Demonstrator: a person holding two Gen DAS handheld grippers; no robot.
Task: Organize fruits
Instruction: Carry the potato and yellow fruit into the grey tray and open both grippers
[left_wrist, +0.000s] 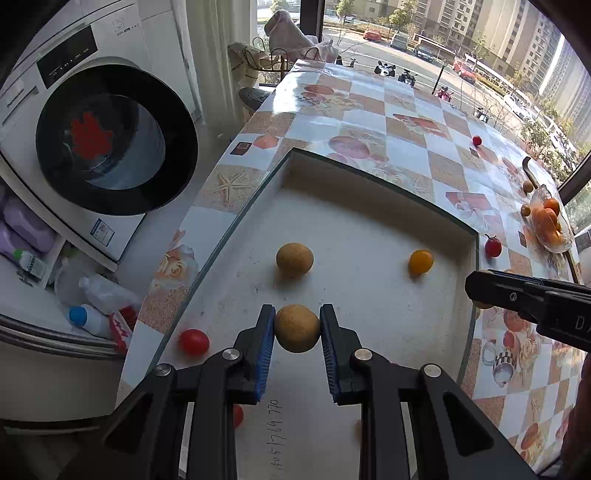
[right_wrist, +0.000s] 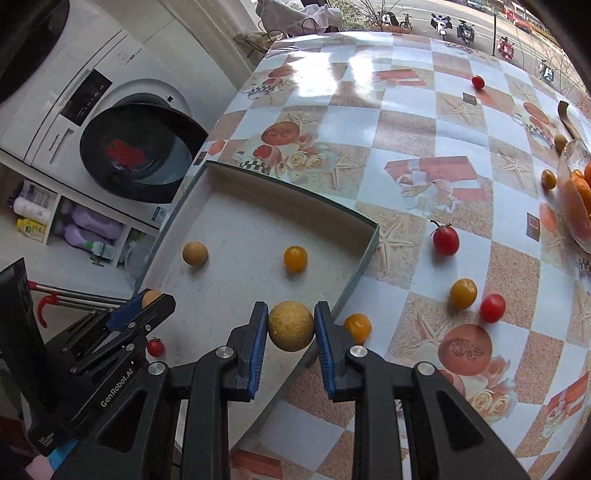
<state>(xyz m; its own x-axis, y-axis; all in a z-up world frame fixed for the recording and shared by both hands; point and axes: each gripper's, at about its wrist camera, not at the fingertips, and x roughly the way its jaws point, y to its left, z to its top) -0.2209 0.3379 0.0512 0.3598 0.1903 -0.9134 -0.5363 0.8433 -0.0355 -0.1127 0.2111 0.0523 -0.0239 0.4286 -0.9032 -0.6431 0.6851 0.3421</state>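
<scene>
Right now both grippers clamp a round tan fruit each, w/ blue pads pressed on either side: left gripper (left_wrist: 297, 328) holds a tan fruit (left_wrist: 297, 328) above the grey floor of the shallow tray (left_wrist: 369, 229), and right gripper (right_wrist: 291, 325) holds its own tan fruit (right_wrist: 291, 325) over the tray's near-right edge, approx above the rim. Jaws narrow on both, closed onto the fruit, no gap visible at the pads. Held fruits are near-spherical so no clear long axis or pointing direction can be told. Inside the tray: another tan fruit (left_wrist: 294, 259) and a yellow tomato (left_wrist: 420, 261), well apart; a red tomato (left_wrist: 193, 342) sits by the tray's left wall. On the patterned tablecloth (right_wrist: 406, 122) right of the tray: stemmed red tomato (right_wrist: 446, 240), its stem pointing up-left in the right wrist view, plus a yellow tomato (right_wrist: 463, 293) just beside a red one (right_wrist: 492, 307), and another yellow one (right_wrist: 358, 327) near the right gripper's finger. Glass bowl (right_wrist: 570, 192) of oranges sits at the far right edge. Washing machine (left_wrist: 92, 122) stands beyond the table's left side
</scene>
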